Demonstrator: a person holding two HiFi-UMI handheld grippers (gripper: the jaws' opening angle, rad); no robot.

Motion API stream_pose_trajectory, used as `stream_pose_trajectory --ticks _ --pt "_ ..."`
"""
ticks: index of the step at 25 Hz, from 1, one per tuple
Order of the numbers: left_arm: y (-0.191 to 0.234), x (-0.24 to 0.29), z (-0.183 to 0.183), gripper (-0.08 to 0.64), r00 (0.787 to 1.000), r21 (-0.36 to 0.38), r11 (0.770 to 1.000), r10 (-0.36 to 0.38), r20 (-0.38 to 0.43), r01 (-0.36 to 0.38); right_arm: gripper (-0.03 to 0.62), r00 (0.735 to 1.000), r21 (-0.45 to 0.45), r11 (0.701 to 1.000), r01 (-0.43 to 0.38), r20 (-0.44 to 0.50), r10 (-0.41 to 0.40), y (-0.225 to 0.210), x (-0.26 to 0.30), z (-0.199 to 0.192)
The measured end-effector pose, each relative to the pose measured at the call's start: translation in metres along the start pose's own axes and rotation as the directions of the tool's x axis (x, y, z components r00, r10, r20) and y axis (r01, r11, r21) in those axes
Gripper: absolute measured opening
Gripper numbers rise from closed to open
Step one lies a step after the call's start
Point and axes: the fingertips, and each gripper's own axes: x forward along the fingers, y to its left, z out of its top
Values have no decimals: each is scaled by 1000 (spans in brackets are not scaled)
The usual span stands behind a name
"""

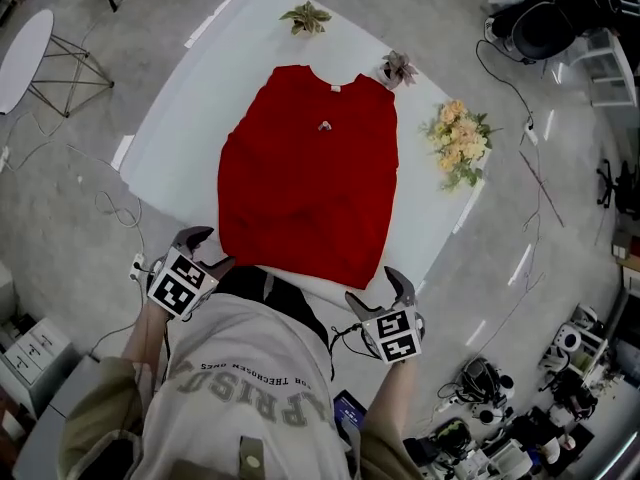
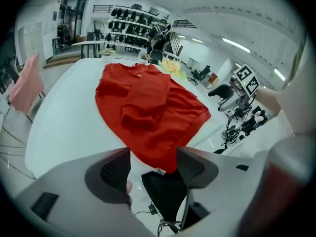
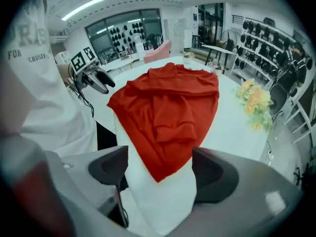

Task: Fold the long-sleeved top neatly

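Red top (image 1: 310, 173) free; left gripper (image 1: 207, 250), right gripper (image 1: 382, 293) fingers apart, empty.

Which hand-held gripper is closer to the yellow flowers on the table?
Right. The right hand-held gripper is at the table's near edge, on the yellow flowers' side; the left hand-held gripper is across the red top from them.

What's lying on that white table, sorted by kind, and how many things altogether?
Red top: 1
Flower bunches: 3
Total: 4
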Motion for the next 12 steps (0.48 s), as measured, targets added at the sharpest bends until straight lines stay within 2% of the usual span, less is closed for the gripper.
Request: stream_pose_trajectory --ticks 4,7,10,11,12 --pt "-39 25 -29 284 994 104 993 64 -87 -55 394 996 -96 995 38 -81 -46 9 29 -48" --pt "-49 38 -33 285 986 159 978 148 -75 -135 385 994 -176 982 66 -69 -79 13 36 -60" --pt "-42 41 -37 284 967 210 949 252 -48 -237 373 992 -260 959 110 -32 -122 13 36 -59" --pt "-40 42 -38 284 959 222 938 280 -35 -266 345 989 -295 946 134 -20 -147 11 36 -59" --pt "-39 44 -38 282 952 229 928 307 -18 -295 288 985 -331 930 161 -10 -173 7 36 -60"
